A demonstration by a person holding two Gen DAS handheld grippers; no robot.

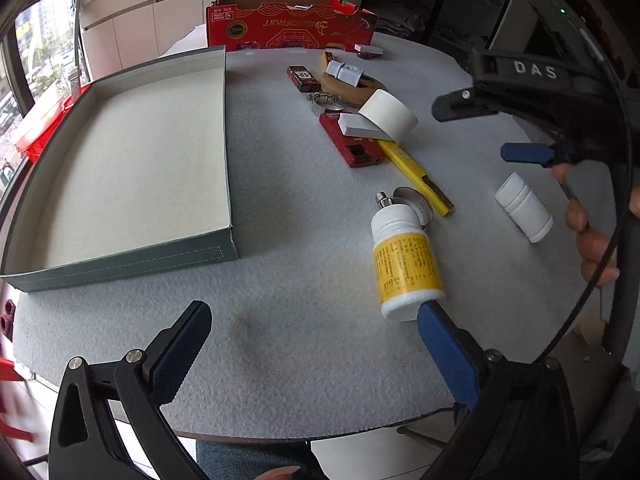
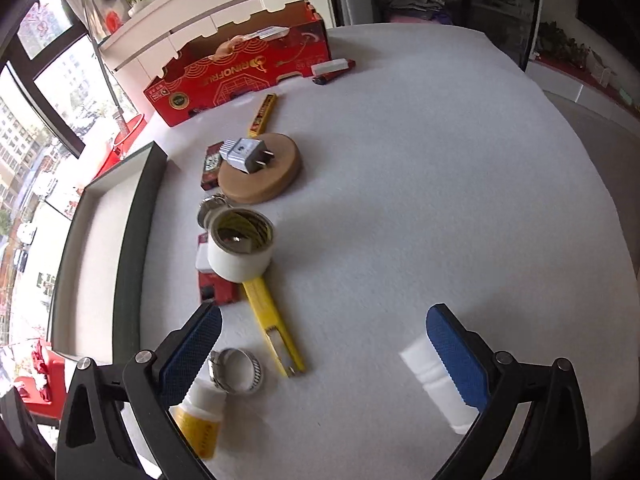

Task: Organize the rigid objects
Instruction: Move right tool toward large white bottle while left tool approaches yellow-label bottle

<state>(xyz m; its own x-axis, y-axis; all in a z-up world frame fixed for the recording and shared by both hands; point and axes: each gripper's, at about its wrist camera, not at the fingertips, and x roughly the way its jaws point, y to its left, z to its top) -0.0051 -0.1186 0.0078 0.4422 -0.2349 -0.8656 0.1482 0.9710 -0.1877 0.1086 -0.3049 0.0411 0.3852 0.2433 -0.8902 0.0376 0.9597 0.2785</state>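
Note:
A shallow grey-green tray (image 1: 120, 168) lies empty on the left of the felt-covered table (image 1: 300, 240). My left gripper (image 1: 316, 344) is open above the table's near edge. Its right fingertip sits right at the base of a yellow-labelled white bottle (image 1: 404, 256) lying on its side; whether they touch I cannot tell. My right gripper (image 2: 324, 356) is open and tilted down. A plain white bottle (image 2: 432, 380) lies partly behind its right finger. The yellow-labelled bottle (image 2: 200, 420) shows behind its left finger. From the left wrist view the right gripper (image 1: 472, 130) hovers over the white bottle (image 1: 524, 210).
A loose row on the felt: hose clamp (image 2: 236, 370), yellow utility knife (image 2: 272, 320), white tape roll (image 2: 240, 248) on a red box (image 1: 352, 152), wooden disc (image 2: 276, 184) with a plug adaptor (image 2: 244, 156). A red cardboard box (image 1: 288, 24) stands at the far edge.

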